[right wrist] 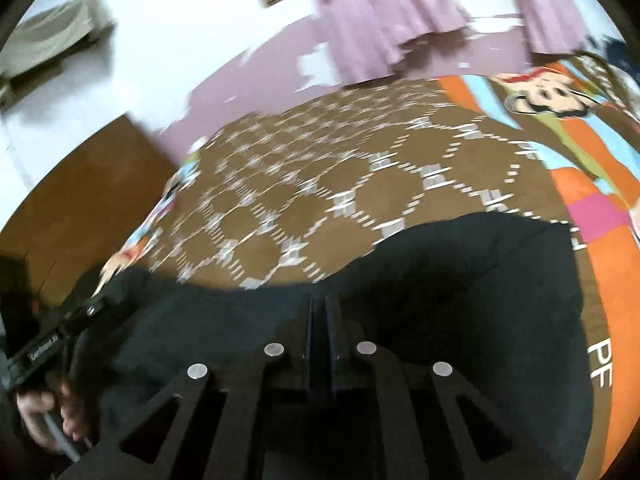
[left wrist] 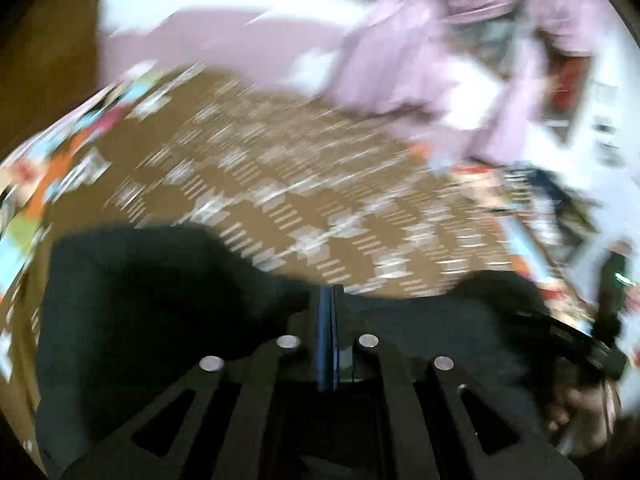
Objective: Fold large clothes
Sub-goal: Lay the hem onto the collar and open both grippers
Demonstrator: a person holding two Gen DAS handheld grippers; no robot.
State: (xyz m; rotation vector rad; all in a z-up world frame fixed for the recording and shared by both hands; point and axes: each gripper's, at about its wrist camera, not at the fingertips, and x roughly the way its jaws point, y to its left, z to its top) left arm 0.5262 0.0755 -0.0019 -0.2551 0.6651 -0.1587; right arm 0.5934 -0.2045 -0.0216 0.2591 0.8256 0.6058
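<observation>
A: Both grippers, left gripper (left wrist: 328, 300) and right gripper (right wrist: 320, 308), fingers together, each pinching the dark garment's (right wrist: 460, 280) near edge above the patterned bedspread (right wrist: 320, 184).

B: Fold barely begun (frames blurred); most folding appears left.

garment (right wrist: 460, 272): showing black | blanket (right wrist: 320, 184): showing brown with white hexagon pattern, orange-blue cartoon border | hanging cloth (right wrist: 372, 20): showing lilac
</observation>
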